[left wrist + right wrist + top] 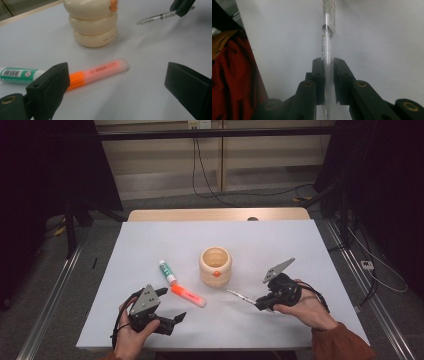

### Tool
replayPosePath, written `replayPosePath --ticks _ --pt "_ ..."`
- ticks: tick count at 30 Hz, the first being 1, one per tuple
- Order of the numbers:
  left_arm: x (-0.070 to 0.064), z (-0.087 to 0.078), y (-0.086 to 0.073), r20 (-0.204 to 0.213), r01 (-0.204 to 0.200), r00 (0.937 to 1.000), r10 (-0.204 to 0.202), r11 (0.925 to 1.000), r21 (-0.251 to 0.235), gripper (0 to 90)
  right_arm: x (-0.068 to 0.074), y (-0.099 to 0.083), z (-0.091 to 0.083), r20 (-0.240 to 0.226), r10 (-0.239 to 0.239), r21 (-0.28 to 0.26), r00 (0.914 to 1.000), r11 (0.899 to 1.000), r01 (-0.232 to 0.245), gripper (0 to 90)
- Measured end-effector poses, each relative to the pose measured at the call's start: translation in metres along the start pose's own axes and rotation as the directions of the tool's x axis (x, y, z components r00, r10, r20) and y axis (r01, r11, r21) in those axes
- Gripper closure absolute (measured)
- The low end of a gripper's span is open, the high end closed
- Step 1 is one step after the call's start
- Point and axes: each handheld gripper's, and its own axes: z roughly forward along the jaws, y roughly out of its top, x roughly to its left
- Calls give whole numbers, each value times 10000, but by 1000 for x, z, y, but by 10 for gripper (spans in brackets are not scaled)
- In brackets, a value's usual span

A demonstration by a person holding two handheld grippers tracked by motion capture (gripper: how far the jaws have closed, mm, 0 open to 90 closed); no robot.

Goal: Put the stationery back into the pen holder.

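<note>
- One clear pen [241,296] is clamped between the jaws of the right gripper [261,304]; in the right gripper view the pen [327,50] runs straight out from between the two closed jaws, its far end over the white table.
- In the high view that pen sits at the near right of the table [300,245], pointing left toward the middle, just near of the cup.
- The right gripper is held in a hand [305,307] with a rust-coloured sleeve [342,344] at the near right edge.
- One cream ribbed cup [215,265] stands upright at the middle of the table, with a small orange spot on its near side; the left gripper view shows it [93,23] as three stacked rings.
- One orange highlighter [188,295] lies flat, left of the pen and near-left of the cup, apart from both.
- In the left gripper view the highlighter [100,72] lies between the two jaws but farther out, touched by neither.
- One green-and-white tube [167,271] lies just beyond the highlighter's left end, the two end to end or nearly so.
- The left gripper [172,305] is at the near left of the table, its jaws spread wide and holding nothing.
- Count in all: two grippers, one pen, one highlighter, one tube, one cup.
</note>
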Motion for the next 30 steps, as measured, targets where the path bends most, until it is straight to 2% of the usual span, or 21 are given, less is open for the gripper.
replayPosePath --ticks 2,3,4,8,11,13,14,17,18,19,20,21,23,24,25,26,28,30 --pt "-2 2 1 60 -47 10000 47 10000 -17 61 0 2 3 -93 -35 128 10000 9999 36 802" --pt "-4 5 3 45 -306 9995 305 9995 96 61 0 3 5 -155 -52 156 9999 9999 54 803" --pt "-5 7 4 113 -396 9992 394 9991 165 65 0 4 6 -208 -60 139 9998 9999 63 803" --pt "-8 12 8 138 -566 9983 563 9980 264 70 5 9 7 -428 -229 174 9988 9996 237 803" --pt "-14 18 13 290 -1054 9942 1035 9917 741 73 10 16 7 -493 -413 156 9979 9990 422 803" --pt "-18 21 16 317 -1173 9928 1151 9901 774 70 13 22 8 -543 -551 157 9970 9983 560 803" --pt "-20 25 18 278 -1374 9904 1355 9867 866 64 14 25 9 -539 -605 181 9967 9979 616 803" --pt "-23 29 20 326 -1388 9901 1365 9866 857 66 15 30 10 -592 -670 206 9960 9974 683 802" --pt "-24 31 22 349 -1592 9870 1568 9837 834 67 17 34 13 -606 -671 230 9959 9974 686 802" --pt "-24 31 22 349 -1592 9870 1568 9837 834 74 17 35 14 -640 -668 229 9957 9974 684 803" --pt "-26 33 24 310 -2235 9747 2215 9689 1060 91 18 36 15 -690 -705 291 9951 9969 726 803" --pt "-26 33 24 310 -2235 9747 2215 9689 1060 100 19 37 16 -701 -692 279 9951 9971 713 803" --pt "-29 36 26 186 -2716 9623 2714 9547 1215 108 20 40 16 -770 -765 228 9941 9967 785 802" --pt "-32 37 29 147 -3062 9516 3071 9423 1349 109 21 41 15 -813 -802 194 9935 9964 821 802" --pt "-34 39 30 100 -3147 9486 3163 9395 1355 109 21 43 15 -828 -808 179 9933 9964 826 803" --pt "-34 39 30 100 -3147 9486 3163 9395 1355 109 22 45 15 -876 -880 145 9923 9959 896 803" --pt "-37 41 32 15 -3513 9348 3551 9242 1497 108 24 48 16 -963 -971 126 9906 9950 988 803" --pt "-39 42 33 122 -3533 9346 3554 9240 1465 108 26 53 17 -1015 -1114 123 9886 9935 1132 803"
